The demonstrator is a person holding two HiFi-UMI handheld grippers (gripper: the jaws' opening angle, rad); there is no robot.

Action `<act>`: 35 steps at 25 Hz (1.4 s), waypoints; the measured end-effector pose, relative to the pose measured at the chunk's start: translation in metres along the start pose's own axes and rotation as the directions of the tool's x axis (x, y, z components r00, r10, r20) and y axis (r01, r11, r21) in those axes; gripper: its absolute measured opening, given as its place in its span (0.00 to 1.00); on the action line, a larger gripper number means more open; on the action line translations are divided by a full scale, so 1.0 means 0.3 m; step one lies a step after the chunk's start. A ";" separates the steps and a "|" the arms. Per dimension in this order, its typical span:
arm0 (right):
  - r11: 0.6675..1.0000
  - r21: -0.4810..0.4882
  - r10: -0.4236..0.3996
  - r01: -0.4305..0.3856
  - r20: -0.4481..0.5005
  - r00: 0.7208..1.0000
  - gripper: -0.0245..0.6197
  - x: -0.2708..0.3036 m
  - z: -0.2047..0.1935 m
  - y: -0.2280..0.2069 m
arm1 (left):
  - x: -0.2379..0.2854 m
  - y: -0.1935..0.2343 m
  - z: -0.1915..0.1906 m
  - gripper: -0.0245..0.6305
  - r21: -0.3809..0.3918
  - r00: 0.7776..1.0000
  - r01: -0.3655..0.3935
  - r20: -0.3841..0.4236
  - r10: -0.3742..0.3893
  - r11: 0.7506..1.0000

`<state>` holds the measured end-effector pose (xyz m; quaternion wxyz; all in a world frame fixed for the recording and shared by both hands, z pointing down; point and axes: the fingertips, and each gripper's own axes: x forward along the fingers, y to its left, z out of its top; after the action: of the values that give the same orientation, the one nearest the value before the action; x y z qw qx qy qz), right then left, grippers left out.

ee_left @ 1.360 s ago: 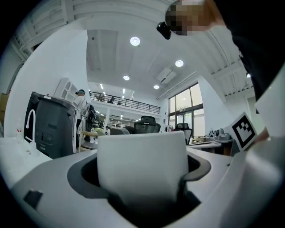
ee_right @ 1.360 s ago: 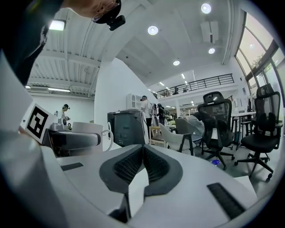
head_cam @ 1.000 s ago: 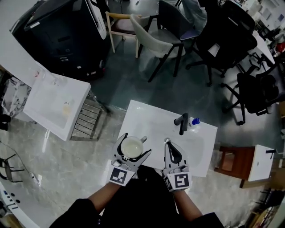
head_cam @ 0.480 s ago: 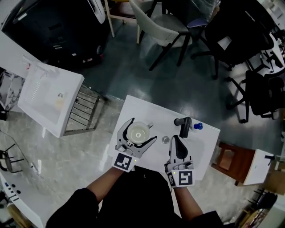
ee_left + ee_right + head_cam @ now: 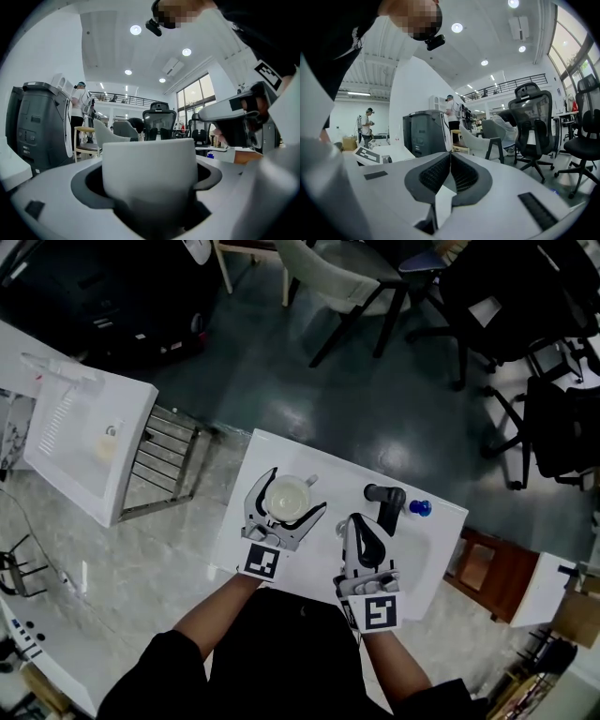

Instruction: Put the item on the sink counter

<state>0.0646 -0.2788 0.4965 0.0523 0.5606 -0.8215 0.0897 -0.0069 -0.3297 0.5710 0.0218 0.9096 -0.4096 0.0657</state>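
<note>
A white cup sits between the jaws of my left gripper, which is shut on it. It is over the left part of the white sink counter; whether its base touches the counter I cannot tell. In the left gripper view the cup fills the space between the jaws. My right gripper is shut and holds nothing. It hovers over the basin just in front of the black faucet. In the right gripper view the ribbed pads meet.
A small blue object lies right of the faucet. Another white sink unit and a metal rack stand to the left. A brown stand is at the right. Chairs and office chairs stand beyond.
The left gripper has carried the cup forward from the counter's near edge to over its left part. The right gripper has shifted slightly left and stayed shut.
</note>
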 end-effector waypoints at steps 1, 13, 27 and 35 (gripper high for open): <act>1.000 0.006 -0.004 0.004 0.005 1.000 0.09 0.011 -0.003 -0.008 | 0.015 -0.004 -0.018 0.75 0.009 1.000 0.002 -0.008 -0.002 1.000; 0.998 0.025 0.058 -0.057 -0.013 0.998 0.09 0.109 -0.087 -0.038 | 0.168 0.025 -0.217 0.75 0.060 1.000 -0.001 -0.021 0.002 0.998; 0.996 0.072 0.056 -0.055 -0.012 0.998 0.09 0.145 -0.143 -0.088 | 0.272 0.033 -0.365 0.75 0.014 0.994 -0.066 -0.085 0.067 0.998; 0.995 0.091 0.052 -0.047 -0.046 0.998 0.09 0.150 -0.182 -0.101 | 0.303 0.039 -0.414 0.75 -0.002 0.991 -0.085 -0.108 0.084 0.996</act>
<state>0.0757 -0.3193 0.5610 0.0445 0.5395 -0.8289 0.1410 0.0314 -0.3933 0.7062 0.0439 0.8866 -0.4461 0.1144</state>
